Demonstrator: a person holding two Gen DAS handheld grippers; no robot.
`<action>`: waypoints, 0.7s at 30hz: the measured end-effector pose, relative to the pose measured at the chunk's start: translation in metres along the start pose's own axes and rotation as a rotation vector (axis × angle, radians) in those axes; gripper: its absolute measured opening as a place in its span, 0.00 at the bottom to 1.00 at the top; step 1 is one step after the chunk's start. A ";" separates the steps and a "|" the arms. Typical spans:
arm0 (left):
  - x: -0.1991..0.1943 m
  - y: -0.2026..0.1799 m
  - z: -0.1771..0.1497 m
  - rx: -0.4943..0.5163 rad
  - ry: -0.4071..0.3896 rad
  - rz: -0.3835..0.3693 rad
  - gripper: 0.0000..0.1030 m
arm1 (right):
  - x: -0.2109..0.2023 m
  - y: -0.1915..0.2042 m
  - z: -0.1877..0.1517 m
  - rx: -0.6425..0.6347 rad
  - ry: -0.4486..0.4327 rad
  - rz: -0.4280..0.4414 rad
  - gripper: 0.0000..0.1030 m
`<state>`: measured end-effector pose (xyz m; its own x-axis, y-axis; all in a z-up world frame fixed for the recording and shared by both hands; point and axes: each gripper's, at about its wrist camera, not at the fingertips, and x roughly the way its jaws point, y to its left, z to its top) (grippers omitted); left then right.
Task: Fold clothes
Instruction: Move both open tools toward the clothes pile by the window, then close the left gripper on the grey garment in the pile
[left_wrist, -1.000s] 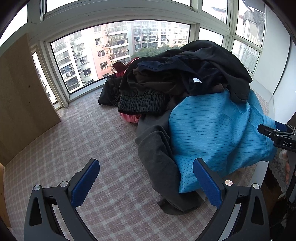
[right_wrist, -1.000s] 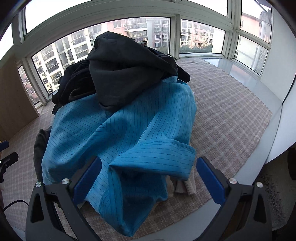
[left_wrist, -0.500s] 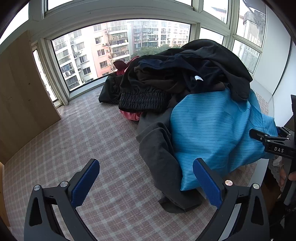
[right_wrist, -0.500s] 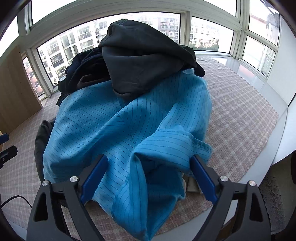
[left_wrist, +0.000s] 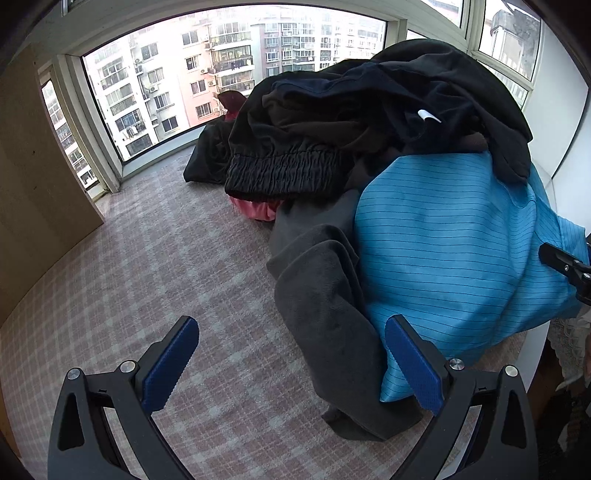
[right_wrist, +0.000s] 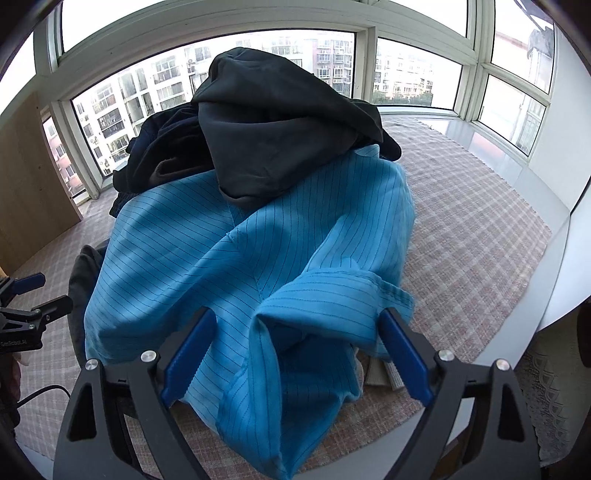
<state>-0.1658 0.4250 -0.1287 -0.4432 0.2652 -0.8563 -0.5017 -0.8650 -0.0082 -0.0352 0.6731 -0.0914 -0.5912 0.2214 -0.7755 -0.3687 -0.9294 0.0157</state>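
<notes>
A heap of clothes lies on the checked cloth (left_wrist: 155, 266). A blue striped garment (left_wrist: 443, 240) (right_wrist: 258, 240) sits at its front, with black and dark garments (left_wrist: 369, 110) (right_wrist: 277, 129) piled on top. A grey garment (left_wrist: 325, 314) trails toward me, and a bit of pink fabric (left_wrist: 255, 210) shows underneath. My left gripper (left_wrist: 291, 365) is open, low over the cloth, with the grey garment's end between its fingers' line. My right gripper (right_wrist: 297, 354) is open, and the blue garment's cuffed sleeve (right_wrist: 332, 295) lies between its fingers.
Large windows (left_wrist: 192, 74) curve behind the heap. A wooden panel (left_wrist: 33, 177) stands at the left. The white ledge edge (right_wrist: 554, 280) runs along the right, with checked cloth (right_wrist: 480, 229) bare beside the heap. The other gripper (right_wrist: 33, 317) shows at the left edge.
My right gripper has moved forward and down, so the blue sleeve now sits between its fingers. My left gripper has crept a little closer to the heap.
</notes>
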 end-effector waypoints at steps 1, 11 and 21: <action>0.006 0.001 0.001 -0.007 0.011 -0.006 0.99 | -0.001 -0.001 0.000 0.000 -0.003 -0.006 0.87; 0.042 0.002 0.008 -0.059 0.091 -0.087 0.55 | -0.012 -0.021 0.002 0.059 -0.028 -0.052 0.87; 0.008 0.006 0.008 -0.092 -0.051 -0.258 0.03 | -0.026 -0.037 0.014 0.075 -0.088 -0.085 0.87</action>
<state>-0.1780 0.4256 -0.1310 -0.3480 0.5009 -0.7925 -0.5342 -0.8006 -0.2715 -0.0165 0.7055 -0.0633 -0.6151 0.3260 -0.7179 -0.4703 -0.8825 0.0022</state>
